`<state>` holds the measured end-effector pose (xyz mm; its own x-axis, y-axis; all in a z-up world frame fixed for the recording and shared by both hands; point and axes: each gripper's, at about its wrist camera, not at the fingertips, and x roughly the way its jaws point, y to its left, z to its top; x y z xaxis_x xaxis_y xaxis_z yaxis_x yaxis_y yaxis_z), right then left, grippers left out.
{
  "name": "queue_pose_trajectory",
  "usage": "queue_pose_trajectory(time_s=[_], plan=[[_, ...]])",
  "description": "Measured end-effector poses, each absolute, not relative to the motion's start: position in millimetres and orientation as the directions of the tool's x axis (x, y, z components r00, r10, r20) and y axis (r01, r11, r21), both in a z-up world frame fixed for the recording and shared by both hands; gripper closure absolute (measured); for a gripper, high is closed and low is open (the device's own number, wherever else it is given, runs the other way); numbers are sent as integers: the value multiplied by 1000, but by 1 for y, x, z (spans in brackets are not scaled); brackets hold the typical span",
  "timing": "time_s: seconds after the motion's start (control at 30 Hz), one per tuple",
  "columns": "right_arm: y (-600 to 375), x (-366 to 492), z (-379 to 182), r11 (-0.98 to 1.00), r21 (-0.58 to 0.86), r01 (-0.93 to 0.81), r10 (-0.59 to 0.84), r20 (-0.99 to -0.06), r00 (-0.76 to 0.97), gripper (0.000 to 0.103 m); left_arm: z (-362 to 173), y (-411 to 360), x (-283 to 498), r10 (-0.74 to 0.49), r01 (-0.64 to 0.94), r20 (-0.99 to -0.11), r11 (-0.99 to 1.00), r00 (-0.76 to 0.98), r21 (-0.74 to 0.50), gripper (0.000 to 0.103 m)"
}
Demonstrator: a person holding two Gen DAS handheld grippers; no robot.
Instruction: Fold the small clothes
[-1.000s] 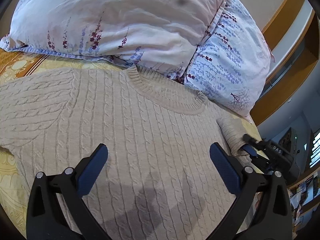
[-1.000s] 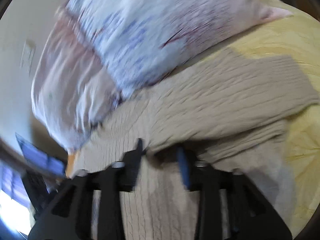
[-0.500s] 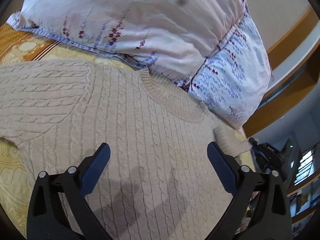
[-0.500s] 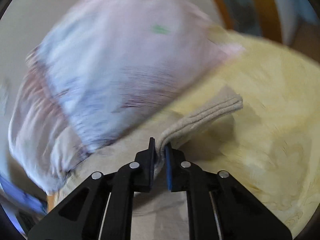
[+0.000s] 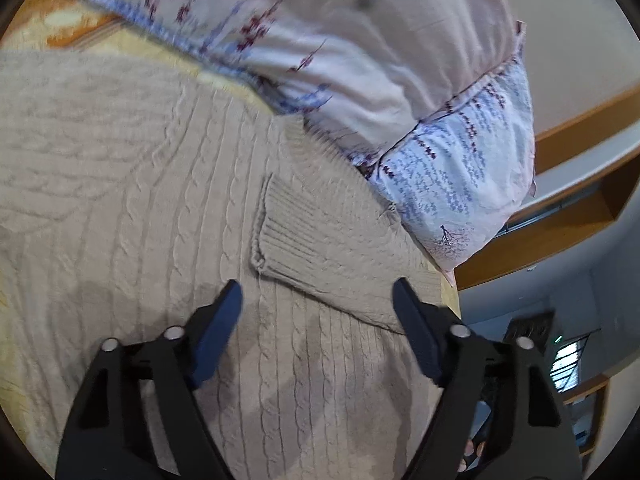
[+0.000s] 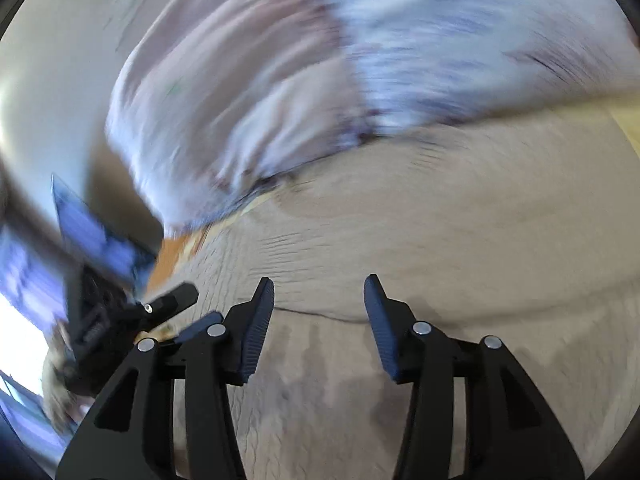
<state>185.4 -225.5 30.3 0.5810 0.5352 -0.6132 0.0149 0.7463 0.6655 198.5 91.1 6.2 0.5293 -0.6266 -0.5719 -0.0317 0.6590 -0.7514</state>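
Note:
A beige cable-knit sweater (image 5: 140, 184) lies flat on the yellow bedspread, collar toward the pillows. One sleeve (image 5: 320, 240) is folded across its chest, ribbed cuff (image 5: 276, 232) near the middle. My left gripper (image 5: 318, 300) hovers just over the folded sleeve with its jaws closing; no cloth is pinched between the pads. In the blurred right wrist view, my right gripper (image 6: 320, 300) hangs over the sweater (image 6: 440, 220) with its jaws opening and nothing between them. The other gripper (image 6: 120, 320) shows at the left of that view.
Two floral pillows (image 5: 340, 52) lean at the head of the bed right behind the collar. Yellow and orange bedspread (image 5: 64, 28) shows at the upper left. A wooden headboard ledge (image 5: 580, 208) and the room lie beyond the bed's right edge.
The right gripper carried the sleeve over the chest, let it go and opened. The left gripper's jaws have narrowed, and it has rolled and shifted slightly over the sweater.

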Motion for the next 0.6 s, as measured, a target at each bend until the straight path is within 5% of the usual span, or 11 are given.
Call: queue_pose_trajectory(time_s=[0.3, 0.43, 0.6], plan=[[-350, 146, -21, 430, 814, 389, 421, -563, 711, 55, -13, 77, 223, -647, -114, -590, 622, 483, -775, 60], [-361, 149, -21, 408, 823, 395, 370, -545, 753, 59, -20, 73, 237, -627, -128, -612, 640, 482, -758, 92], [-363, 151, -17, 431, 805, 408, 327, -561, 761, 65, -4, 77, 246, -598, -58, -615, 691, 514, -720, 96]])
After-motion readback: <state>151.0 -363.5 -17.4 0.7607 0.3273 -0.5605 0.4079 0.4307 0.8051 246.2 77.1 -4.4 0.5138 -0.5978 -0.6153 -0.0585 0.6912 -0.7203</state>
